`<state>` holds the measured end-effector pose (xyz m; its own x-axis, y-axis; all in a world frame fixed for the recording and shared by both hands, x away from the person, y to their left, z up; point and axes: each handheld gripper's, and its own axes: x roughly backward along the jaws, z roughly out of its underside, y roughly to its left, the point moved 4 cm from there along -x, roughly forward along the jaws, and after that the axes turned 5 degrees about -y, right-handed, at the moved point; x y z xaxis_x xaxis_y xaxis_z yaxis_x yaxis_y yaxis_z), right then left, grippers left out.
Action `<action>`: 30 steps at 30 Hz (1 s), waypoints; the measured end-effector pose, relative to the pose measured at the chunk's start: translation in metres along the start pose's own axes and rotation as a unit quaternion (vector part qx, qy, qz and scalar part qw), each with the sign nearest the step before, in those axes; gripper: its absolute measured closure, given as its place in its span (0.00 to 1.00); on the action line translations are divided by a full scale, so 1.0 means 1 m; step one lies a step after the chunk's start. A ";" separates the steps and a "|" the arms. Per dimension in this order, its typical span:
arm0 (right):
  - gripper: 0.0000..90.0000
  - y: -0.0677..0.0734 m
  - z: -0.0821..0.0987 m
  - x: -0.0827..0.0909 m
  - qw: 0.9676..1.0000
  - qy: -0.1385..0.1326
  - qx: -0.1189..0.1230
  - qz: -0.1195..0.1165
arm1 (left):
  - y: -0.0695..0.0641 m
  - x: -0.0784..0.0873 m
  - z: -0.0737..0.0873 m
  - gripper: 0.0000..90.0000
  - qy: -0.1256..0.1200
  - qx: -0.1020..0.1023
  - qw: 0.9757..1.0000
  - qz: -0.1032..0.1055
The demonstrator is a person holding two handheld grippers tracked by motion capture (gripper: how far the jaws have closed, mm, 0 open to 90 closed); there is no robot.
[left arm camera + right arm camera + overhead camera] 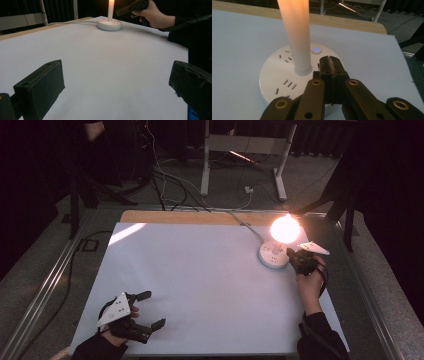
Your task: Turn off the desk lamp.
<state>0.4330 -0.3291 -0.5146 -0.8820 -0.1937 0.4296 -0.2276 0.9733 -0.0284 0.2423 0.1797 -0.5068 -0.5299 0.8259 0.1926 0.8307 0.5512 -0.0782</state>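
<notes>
Right claw [331,65] closed over lit lamp base [277,75].

black sleeves [320,340] were worn on both forearms. each black gripper [131,320] was topped w/ a grey three-cornered plate [115,309]; brass-coloured rivets [315,82] were seen on the right gripper's [331,66] linkage arms.

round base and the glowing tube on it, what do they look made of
Round base: looks like smooth white moulded plastic, with a soft sheen, clean socket slots and a small blue lit button.
Glowing tube: probably frosted, translucent plastic, since it lights evenly warm orange; glass can't be ruled out.
</notes>
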 end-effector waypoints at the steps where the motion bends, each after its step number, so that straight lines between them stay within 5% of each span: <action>1: 1.00 0.000 -0.001 0.001 1.000 -0.002 -0.001 0.000 | 0.000 0.000 0.000 0.01 0.000 0.000 1.000 0.000; 30: 1.00 0.002 0.016 -0.013 1.000 0.024 0.017 0.006 | 0.000 0.000 0.000 0.01 0.000 0.000 1.000 0.000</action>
<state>0.4373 -0.3269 -0.5343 -0.8639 -0.1742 0.4725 -0.2312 0.9707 -0.0649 0.2427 0.1799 -0.5072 -0.5293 0.8261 0.1934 0.8309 0.5508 -0.0787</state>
